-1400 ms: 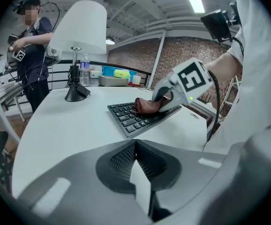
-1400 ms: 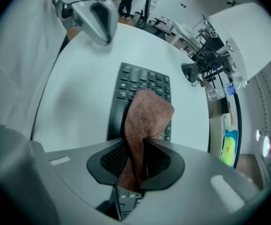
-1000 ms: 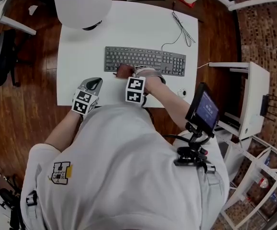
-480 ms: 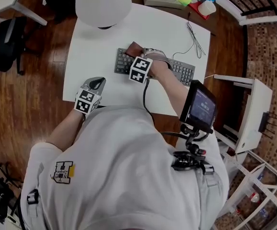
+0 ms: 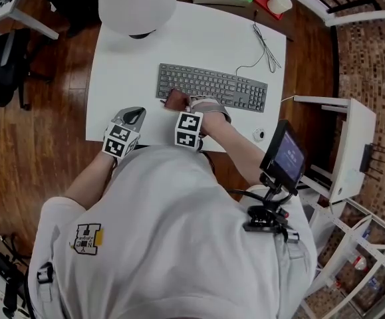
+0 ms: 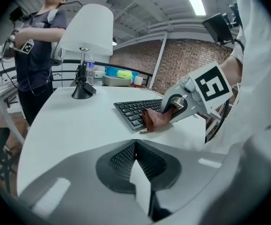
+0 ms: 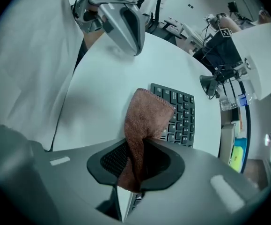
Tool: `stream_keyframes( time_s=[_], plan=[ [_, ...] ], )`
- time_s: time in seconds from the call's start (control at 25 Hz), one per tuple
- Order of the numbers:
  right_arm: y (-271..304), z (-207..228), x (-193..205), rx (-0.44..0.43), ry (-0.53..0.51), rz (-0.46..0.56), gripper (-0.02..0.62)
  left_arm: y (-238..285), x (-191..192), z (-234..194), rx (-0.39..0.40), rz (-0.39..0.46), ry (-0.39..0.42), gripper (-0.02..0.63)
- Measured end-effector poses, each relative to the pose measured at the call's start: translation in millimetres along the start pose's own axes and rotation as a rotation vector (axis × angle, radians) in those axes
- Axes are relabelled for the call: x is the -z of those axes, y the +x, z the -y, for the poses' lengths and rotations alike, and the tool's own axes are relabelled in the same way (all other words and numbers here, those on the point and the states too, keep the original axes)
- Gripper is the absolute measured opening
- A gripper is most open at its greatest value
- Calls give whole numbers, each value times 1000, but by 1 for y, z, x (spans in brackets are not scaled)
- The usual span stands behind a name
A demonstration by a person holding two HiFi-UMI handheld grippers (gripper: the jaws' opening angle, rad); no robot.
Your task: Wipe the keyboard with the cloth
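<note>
pinched the brown cloth [image 7: 144, 121] in the narrow-set jaws of the right gripper [image 7: 135, 165], one fold drawn down through the gap and the rest spilling out ahead. aimed that gripper steeply down at the near edge of the dark keyboard [image 5: 225, 88], toward its left end. draped the loose part of the cloth over the front rows of keys there, touching them. held the left gripper [image 5: 131, 117] well to the left of the cloth, off the keyboard, above the near edge of the white table [image 5: 126, 58], jaws closed together on nothing. saw a white lamp [image 5: 137, 2] at the table's far left and a thin cable [image 5: 262, 42] looped behind the keyboard.
</note>
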State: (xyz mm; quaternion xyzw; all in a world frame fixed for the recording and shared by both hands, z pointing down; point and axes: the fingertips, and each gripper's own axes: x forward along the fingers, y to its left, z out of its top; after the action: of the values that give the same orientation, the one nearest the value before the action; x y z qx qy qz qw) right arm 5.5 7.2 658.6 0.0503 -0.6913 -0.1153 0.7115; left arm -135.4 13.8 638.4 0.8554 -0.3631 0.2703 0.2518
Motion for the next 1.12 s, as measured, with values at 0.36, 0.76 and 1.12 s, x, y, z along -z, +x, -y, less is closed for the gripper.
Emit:
stream_keyframes(
  time_s=[0.36,0.76,1.12],
  plan=[
    [11,126,2,137,91,-24,87,-12,-1,-13,-42,11,-20,0],
    [8,78,-11,80,27,-42,87,-20,6,-21,-51,14,-32,0],
    [4,-3,-29,-32,-33,2,87,-14,9,-16,-22,10,-13,0]
  ],
)
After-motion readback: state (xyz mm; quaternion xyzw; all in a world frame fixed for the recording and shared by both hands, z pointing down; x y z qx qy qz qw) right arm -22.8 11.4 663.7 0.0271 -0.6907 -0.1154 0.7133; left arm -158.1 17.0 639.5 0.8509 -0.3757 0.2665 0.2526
